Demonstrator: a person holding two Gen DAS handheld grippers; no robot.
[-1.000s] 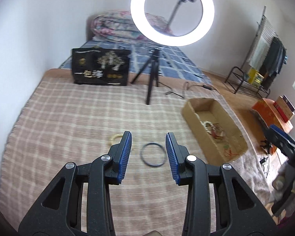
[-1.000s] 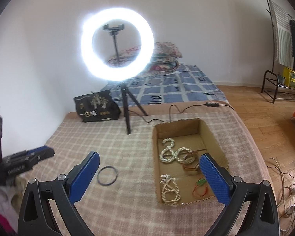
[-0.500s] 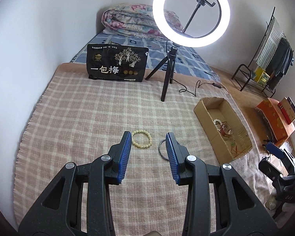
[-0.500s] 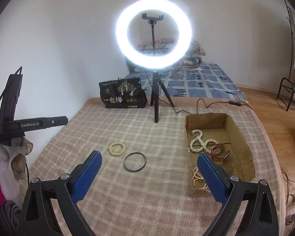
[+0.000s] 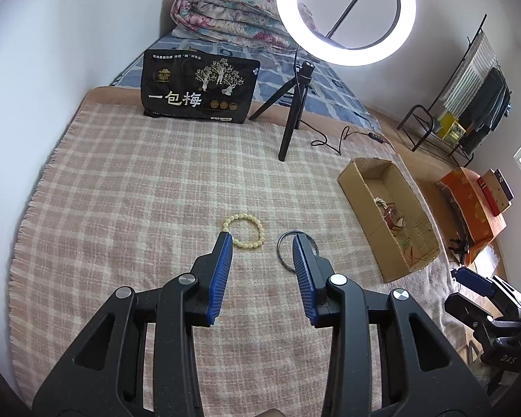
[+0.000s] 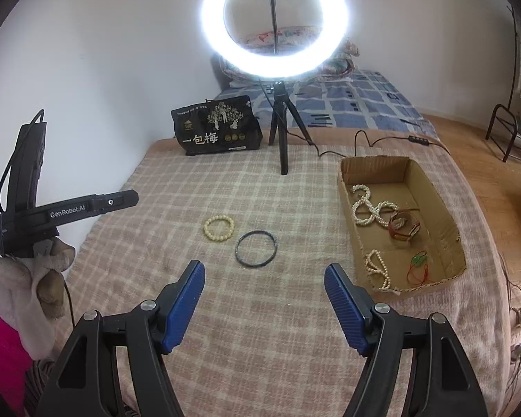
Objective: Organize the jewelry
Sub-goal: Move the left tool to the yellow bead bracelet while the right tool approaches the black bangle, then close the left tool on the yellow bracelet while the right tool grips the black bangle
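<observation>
Ribbed blue pads line the black plastic fingers of both tools. The left gripper (image 5: 262,241) has its jaws partly apart with nothing between them; its tips hover over the checked blanket (image 5: 128,187), one before the cream bead bracelet (image 5: 244,232), the other before the dark bangle (image 5: 288,248). The right gripper (image 6: 264,271) has its jaws wider and closing, with only woven cloth between them; the thin, round, dark bangle (image 6: 256,248) lies just beyond its tips, and the bead bracelet (image 6: 219,228), a small loop of round pale beads, lies just beside the bangle, towards the blanket's left edge.

Near the blanket's right edge sits an open, oblong cardboard box (image 6: 430,187) that holds white bead strands (image 6: 366,206), a brown bangle (image 6: 404,230) and a red cord with a green piece (image 6: 419,267).

At the far edge stands a glossy black bag (image 6: 217,128) printed with pale trees and the characters "一包梅". Beside it a black tripod carries a glowing ring light (image 6: 276,22). In the right wrist view the left tool's side reads "GenRobot.AI", held in a pale fabric glove (image 6: 27,278).
</observation>
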